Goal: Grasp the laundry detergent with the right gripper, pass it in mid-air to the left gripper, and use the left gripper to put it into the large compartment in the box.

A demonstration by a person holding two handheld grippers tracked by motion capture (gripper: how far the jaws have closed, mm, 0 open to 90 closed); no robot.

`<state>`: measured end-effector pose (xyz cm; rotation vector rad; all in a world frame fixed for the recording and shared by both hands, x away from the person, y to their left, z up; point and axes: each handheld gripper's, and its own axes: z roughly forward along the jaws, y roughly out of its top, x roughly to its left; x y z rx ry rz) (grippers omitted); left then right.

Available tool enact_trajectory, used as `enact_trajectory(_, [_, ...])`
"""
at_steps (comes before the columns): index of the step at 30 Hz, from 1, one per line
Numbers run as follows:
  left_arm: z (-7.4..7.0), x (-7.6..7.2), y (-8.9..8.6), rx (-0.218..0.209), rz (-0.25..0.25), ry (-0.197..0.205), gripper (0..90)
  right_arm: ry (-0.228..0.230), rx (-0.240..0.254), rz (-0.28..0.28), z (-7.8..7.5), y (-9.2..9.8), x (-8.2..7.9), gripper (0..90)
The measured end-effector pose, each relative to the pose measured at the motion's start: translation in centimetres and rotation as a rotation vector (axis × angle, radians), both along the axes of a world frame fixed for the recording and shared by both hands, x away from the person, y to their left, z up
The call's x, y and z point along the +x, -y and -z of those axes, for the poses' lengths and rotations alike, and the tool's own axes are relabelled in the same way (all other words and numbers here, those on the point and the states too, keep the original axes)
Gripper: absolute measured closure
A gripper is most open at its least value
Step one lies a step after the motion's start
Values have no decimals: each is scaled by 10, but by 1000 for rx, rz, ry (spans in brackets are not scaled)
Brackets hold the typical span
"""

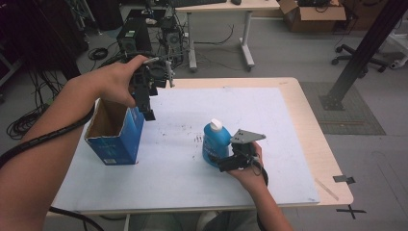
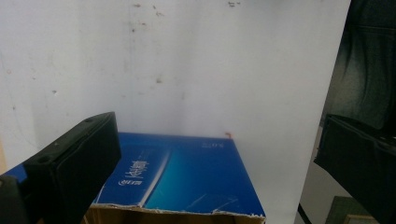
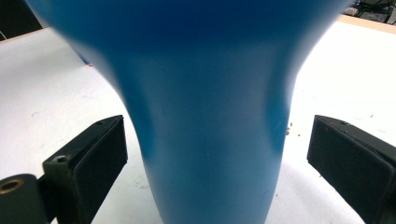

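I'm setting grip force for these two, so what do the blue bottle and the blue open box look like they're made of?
Blue bottle: probably plastic, smooth and slightly glossy, with a moulded waist and a white cap.
Blue box: printed cardboard, glossy blue outside, raw brown inside, with a ragged torn top edge showing pale fibre.

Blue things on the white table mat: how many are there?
2. A blue carton, open at the top, stands at the mat's left under the left tongs. A blue bottle with a white cap stands near the middle, between the right tongs' open jaws.
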<state>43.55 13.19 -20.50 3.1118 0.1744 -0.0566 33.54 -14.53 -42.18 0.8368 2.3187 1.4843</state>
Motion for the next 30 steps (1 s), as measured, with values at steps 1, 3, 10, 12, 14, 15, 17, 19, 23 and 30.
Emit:
enact_trajectory(1, [0, 0, 0, 0, -1, 1, 2, 0, 2, 3, 1, 0, 0, 54])
enact_trajectory(3, [0, 0, -1, 1, -1, 1, 2, 5, 0, 8, 2, -1, -1, 63])
enact_trajectory(10, [0, -1, -1, 2, -1, 2, 2, 16, 2, 26, 4, -3, -2, 81])
enact_trajectory(12, [0, -1, -2, 1, -1, 3, 2, 20, 2, 31, 4, -3, -1, 93])
enact_trajectory(14, [0, -1, -2, 5, -2, 1, 2, 19, 7, 27, 4, -3, -1, 110])
enact_trajectory(15, [0, -1, -3, 1, -3, 2, 2, 20, 8, 26, 4, -3, -1, 114])
enact_trajectory(17, [0, -1, -3, 3, -2, 3, 2, 23, 9, 29, 4, -4, -1, 115])
enact_trajectory(19, [0, -1, -3, 0, -3, 4, 2, 24, 10, 32, 5, -4, -1, 119])
enact_trajectory(23, [-1, -1, -3, 2, -2, 3, 2, 25, 9, 39, 5, -5, -1, 132])
enact_trajectory(30, [0, -2, -3, -2, -2, 4, 2, 31, 19, 67, 5, -5, -2, 200])
